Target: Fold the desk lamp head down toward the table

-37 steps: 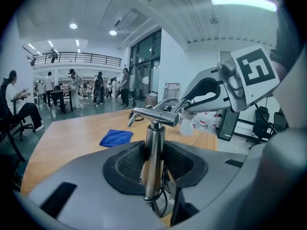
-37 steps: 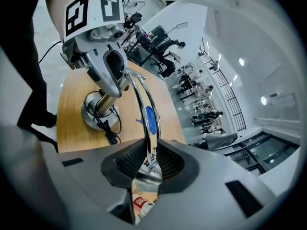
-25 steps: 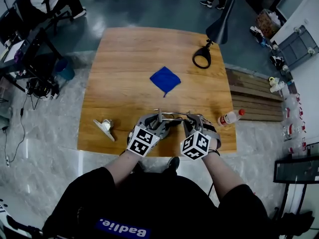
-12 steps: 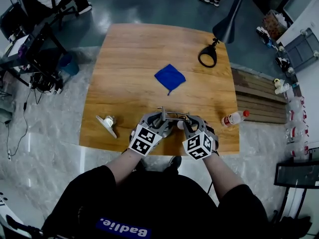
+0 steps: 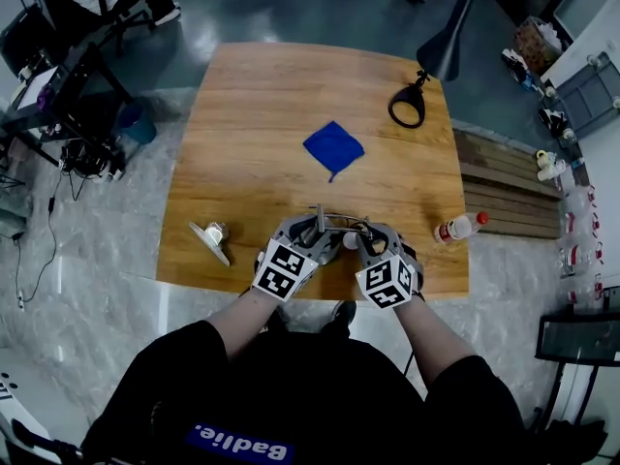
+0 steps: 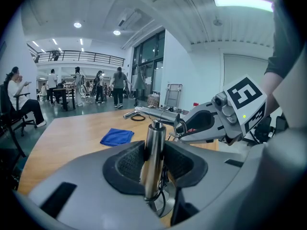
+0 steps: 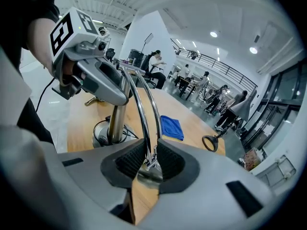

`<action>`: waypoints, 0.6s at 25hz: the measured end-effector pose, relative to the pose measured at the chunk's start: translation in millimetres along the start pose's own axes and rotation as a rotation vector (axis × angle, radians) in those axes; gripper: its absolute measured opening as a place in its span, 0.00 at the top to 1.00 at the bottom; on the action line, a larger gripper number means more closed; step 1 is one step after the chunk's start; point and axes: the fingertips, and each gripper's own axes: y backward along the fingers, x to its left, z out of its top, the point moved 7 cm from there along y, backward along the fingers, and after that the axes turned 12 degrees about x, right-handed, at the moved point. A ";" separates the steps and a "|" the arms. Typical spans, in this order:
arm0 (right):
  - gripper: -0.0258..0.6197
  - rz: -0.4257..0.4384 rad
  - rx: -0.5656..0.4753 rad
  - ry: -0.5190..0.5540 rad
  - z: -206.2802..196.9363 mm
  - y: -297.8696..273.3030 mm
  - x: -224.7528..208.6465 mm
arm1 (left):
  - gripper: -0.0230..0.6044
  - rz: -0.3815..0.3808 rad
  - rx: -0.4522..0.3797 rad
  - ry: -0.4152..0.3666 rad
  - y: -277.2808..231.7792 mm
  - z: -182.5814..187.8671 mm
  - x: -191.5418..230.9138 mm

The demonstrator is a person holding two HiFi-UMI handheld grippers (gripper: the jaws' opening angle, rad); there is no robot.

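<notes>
Two grips, left tongs (image 6: 153, 169) on lamp post (image 6: 155, 143), right tongs (image 7: 149, 164) on lamp arm (image 7: 144, 128)

White lettering on a blue patch (image 5: 240, 448) on the front of the person's black shirt (image 5: 320, 390) reads, upside down in the head view, roughly "Badlie." The red label (image 5: 448, 231) of the clear plastic bottle on the wooden desk (image 5: 252, 124) is too small to read.

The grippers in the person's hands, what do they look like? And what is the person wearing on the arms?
The left gripper and the right gripper are smooth grey shells with black, mesh-textured pads lining the jaws. Each carries a white cube printed with black square markers. The person wears a black top with short sleeves.
</notes>
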 end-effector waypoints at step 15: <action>0.81 0.001 0.091 0.017 7.3 10.1 -0.6 | 0.76 -0.030 0.032 -0.016 21.1 -4.5 -1.8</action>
